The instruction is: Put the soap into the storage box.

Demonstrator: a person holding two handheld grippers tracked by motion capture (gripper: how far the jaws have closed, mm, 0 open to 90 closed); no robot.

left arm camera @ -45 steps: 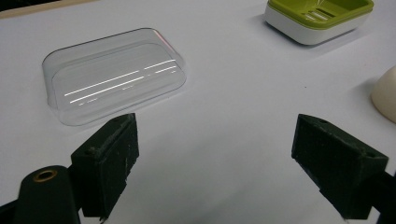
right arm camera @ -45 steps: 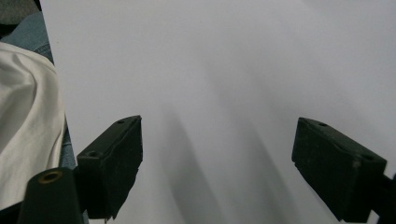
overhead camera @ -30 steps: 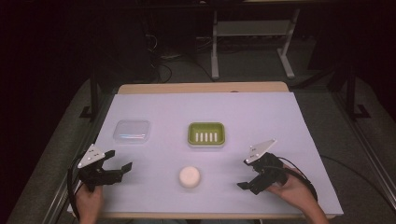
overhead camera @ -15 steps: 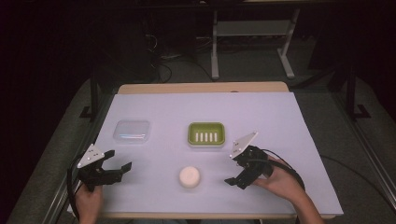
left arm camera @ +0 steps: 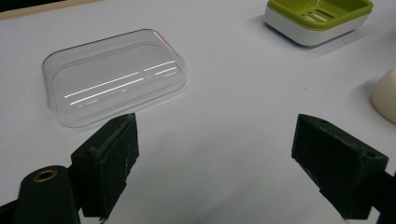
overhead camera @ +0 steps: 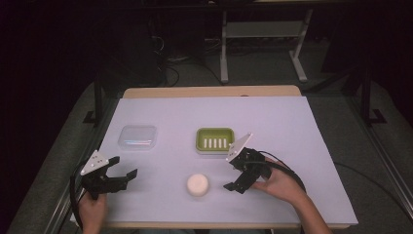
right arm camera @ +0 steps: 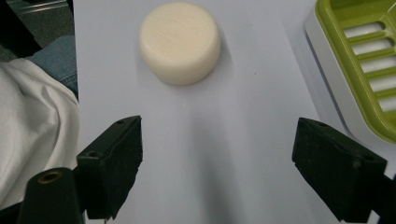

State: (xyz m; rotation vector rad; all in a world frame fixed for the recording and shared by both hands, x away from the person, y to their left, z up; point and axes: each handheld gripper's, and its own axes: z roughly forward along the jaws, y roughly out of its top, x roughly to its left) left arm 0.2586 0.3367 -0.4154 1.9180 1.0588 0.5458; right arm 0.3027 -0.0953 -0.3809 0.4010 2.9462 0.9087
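A round cream soap bar (overhead camera: pixel 197 185) lies on the white table near its front edge. Behind it stands a green soap dish (overhead camera: pixel 215 140) with a slotted insert. A clear plastic lid (overhead camera: pixel 138 137) rests to the dish's left. My right gripper (overhead camera: pixel 232 173) is open just right of the soap, jaws pointing at it. In the right gripper view the soap (right arm camera: pixel 180 42) sits ahead of the open gripper (right arm camera: pixel 217 140), with the dish (right arm camera: pixel 369 60) at the right. My left gripper (overhead camera: pixel 123 167) is open at the front left; the left gripper view has the lid (left arm camera: pixel 116 77) just beyond the gripper (left arm camera: pixel 217 140).
The white sheet (overhead camera: pixel 292 126) covers the table, with bare room at the right and back. Beyond the far edge stands a metal frame (overhead camera: pixel 263 34) on a dark floor. The person's white shirt (right arm camera: pixel 32 126) hangs past the table's front edge.
My right gripper has moved left from the table's right side to just beside the soap. The left gripper has stayed in place, still open.
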